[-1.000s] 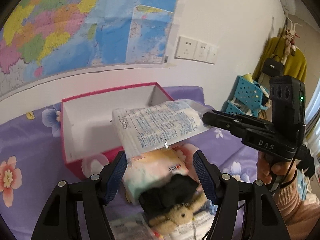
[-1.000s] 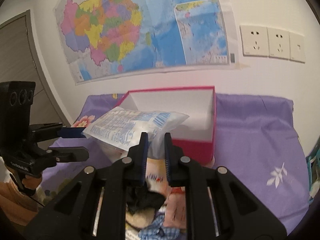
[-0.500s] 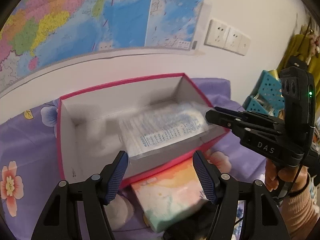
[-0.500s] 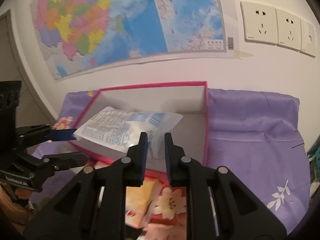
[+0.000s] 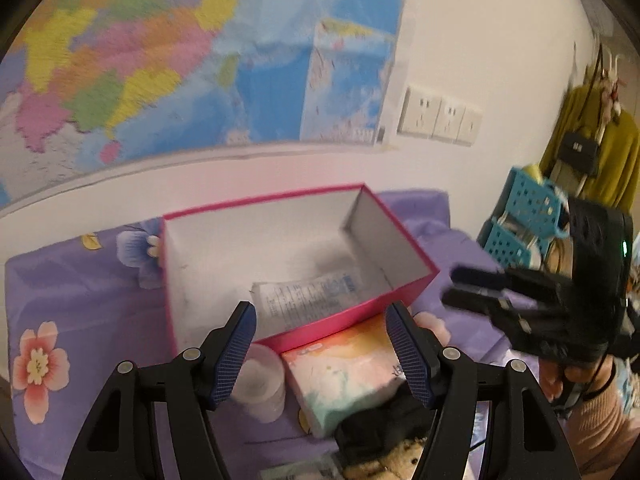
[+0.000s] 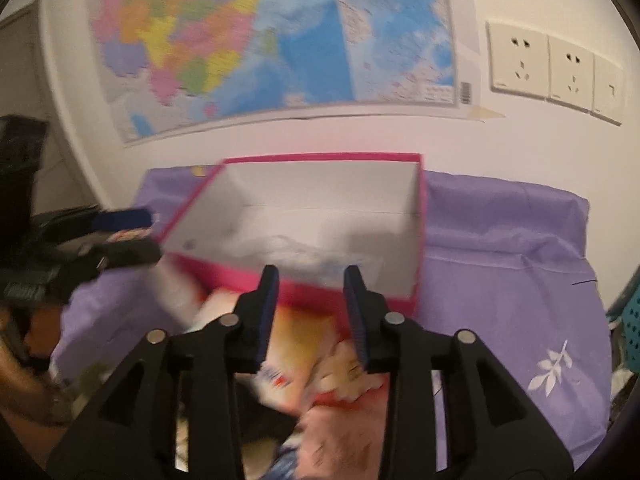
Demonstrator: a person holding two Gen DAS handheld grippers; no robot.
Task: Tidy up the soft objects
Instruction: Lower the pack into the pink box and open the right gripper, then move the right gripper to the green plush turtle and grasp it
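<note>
**Packet released into box; both grippers empty**

Left wrist view: The packet (image 5: 306,294) now lies flat on the floor of the box (image 5: 404,236), toward its near right corner. One second ago it hung above the box, pinched in the right gripper (image 5: 460,288). That gripper stands right of the box, jaws slightly parted, holding nothing. The left gripper (image 5: 320,354) is wide open and empty, above the near edge of the box. A tissue pack (image 5: 352,376), a white roll (image 5: 262,384) and a plush toy (image 5: 384,436) lie on the purple cloth (image 5: 80,292) just before the box.

Right wrist view: The right gripper (image 6: 310,312) has opened from closed to a moderate gap. The image is blurred. Judgement: one item stowed; remaining soft items await transfer.
</note>
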